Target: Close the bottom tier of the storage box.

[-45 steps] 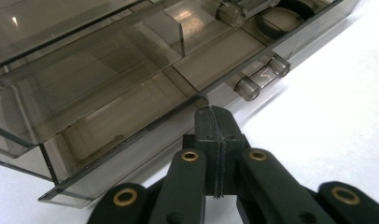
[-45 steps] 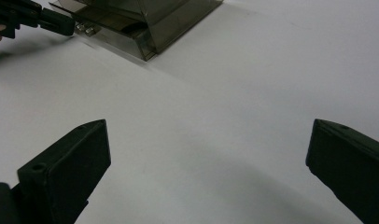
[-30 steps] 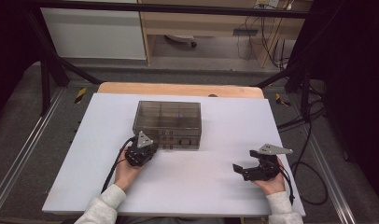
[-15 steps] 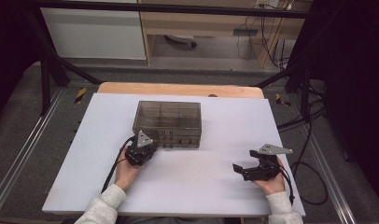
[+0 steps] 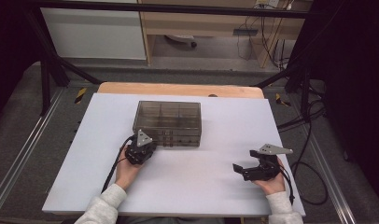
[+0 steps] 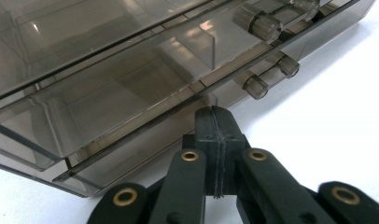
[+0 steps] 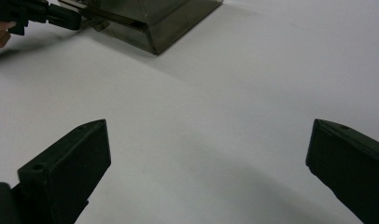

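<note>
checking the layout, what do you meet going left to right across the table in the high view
left gripper → smoky clear drawer box, partly over the gripper but reaching further right → bare white table → right gripper

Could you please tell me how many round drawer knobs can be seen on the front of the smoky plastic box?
2: one knob higher up, another knob lower, nearer the shut left gripper. More may be hidden.

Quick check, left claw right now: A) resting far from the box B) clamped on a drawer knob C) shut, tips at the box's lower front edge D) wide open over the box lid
C: the left gripper view shows the left claw pressed shut with nothing between, tips at the lower front edge of the smoky drawer box, beside the knobs, not on them.
</note>
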`<move>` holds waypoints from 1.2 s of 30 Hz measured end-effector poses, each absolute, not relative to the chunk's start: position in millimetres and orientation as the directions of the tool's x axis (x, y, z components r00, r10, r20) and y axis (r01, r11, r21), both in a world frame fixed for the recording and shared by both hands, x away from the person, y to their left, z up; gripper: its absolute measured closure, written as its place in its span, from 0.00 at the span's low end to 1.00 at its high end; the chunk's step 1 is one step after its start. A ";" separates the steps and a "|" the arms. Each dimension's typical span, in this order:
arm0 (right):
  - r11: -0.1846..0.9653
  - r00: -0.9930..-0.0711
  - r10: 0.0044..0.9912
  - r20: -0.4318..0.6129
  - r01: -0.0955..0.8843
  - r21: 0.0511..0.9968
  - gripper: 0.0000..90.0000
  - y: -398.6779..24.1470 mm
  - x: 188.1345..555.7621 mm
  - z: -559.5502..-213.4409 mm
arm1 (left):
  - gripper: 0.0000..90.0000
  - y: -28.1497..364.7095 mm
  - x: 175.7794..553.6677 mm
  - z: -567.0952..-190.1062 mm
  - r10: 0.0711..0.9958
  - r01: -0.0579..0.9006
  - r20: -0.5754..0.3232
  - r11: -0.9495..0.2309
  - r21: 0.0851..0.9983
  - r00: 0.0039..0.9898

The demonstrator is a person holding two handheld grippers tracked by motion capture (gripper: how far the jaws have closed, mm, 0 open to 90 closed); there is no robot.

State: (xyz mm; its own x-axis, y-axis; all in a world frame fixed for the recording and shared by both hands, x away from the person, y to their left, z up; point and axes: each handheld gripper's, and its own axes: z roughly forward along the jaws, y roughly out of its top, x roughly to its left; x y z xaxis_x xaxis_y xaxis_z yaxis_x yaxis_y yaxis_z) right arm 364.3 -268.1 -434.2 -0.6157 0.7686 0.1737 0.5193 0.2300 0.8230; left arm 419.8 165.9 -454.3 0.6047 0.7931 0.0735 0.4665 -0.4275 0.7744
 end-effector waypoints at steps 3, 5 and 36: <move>0.230 -0.616 0.768 0.175 0.520 0.823 0.01 -268.1 364.1 -433.9 | 1.00 166.1 420.1 -454.4 0.795 0.465 0.075 -0.425 0.777 0.602; 0.228 -0.615 0.768 0.176 0.520 0.824 0.01 -268.1 364.1 -433.9 | 1.00 166.2 420.4 -454.5 0.796 0.464 0.075 -0.423 0.779 0.600; 0.230 -0.616 0.768 0.175 0.520 0.823 0.01 -268.2 364.3 -434.2 | 0.90 167.5 406.9 -447.1 0.774 0.470 0.069 -0.451 0.758 0.630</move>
